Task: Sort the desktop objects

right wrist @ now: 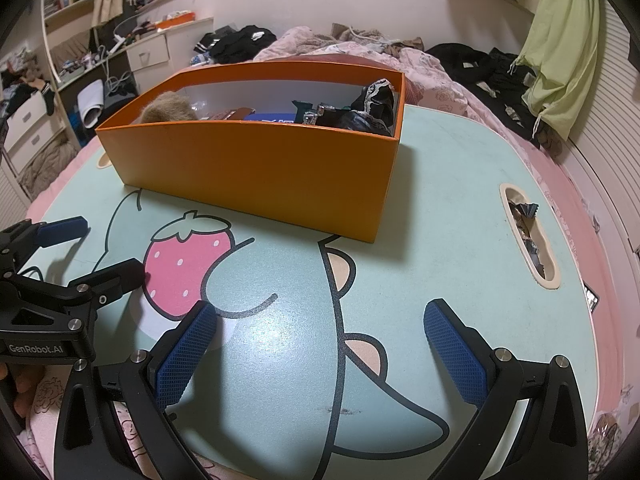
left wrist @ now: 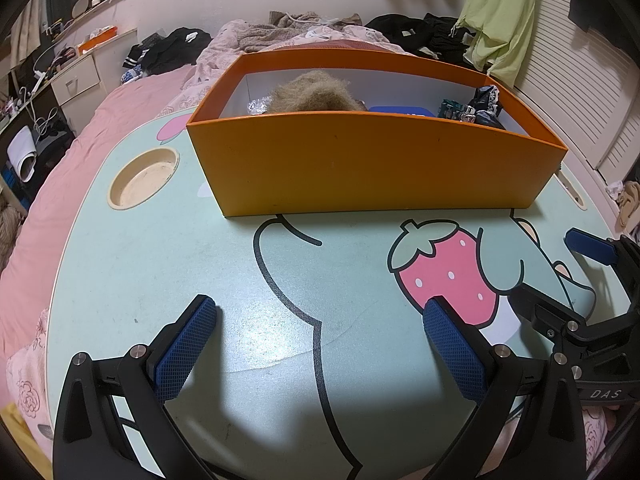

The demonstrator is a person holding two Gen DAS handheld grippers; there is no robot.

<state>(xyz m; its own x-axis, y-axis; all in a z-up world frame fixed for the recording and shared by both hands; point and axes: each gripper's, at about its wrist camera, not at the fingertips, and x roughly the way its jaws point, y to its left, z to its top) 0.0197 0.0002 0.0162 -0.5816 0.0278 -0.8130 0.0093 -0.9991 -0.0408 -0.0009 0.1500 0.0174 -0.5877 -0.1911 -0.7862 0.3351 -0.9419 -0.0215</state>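
Lap table [left wrist: 120, 280], pale green top with a printed cartoon and a pink strawberry [left wrist: 448, 276], standing on a pink bedspread [left wrist: 80, 152]. Far left of the top: round cup recess [left wrist: 144, 178], cream-coloured. Centre, far half: orange box [left wrist: 360, 160], open-topped, long axis running left to right across the table, its long near wall facing the grippers. Contents, left to right: crinkled silver wrapper [left wrist: 256, 106]; tan fuzzy ball [left wrist: 316, 92]; blue flat item [left wrist: 402, 112], its white lettering too small to read; dark green item with metal parts [left wrist: 456, 112]; black patterned cloth with lace edge [left wrist: 486, 100] at the right end. Right edge of the table: long slot [right wrist: 528, 236] holding crumpled wrappers. Left gripper [left wrist: 320, 344]: near side of the table, over bare tabletop, blue textured pads spread as wide as they go, nothing between them; in the right wrist view its body reads "GenRobot.AI". Right gripper [right wrist: 320, 344]: just to the right of the left one, likewise near, over bare tabletop, jaws fully spread and holding nothing; in the left wrist view its body reads "DAS". Both point down at a slant toward the box, well apart from it. Background: clothes on the bed, a green garment [right wrist: 560, 48] hanging far right.
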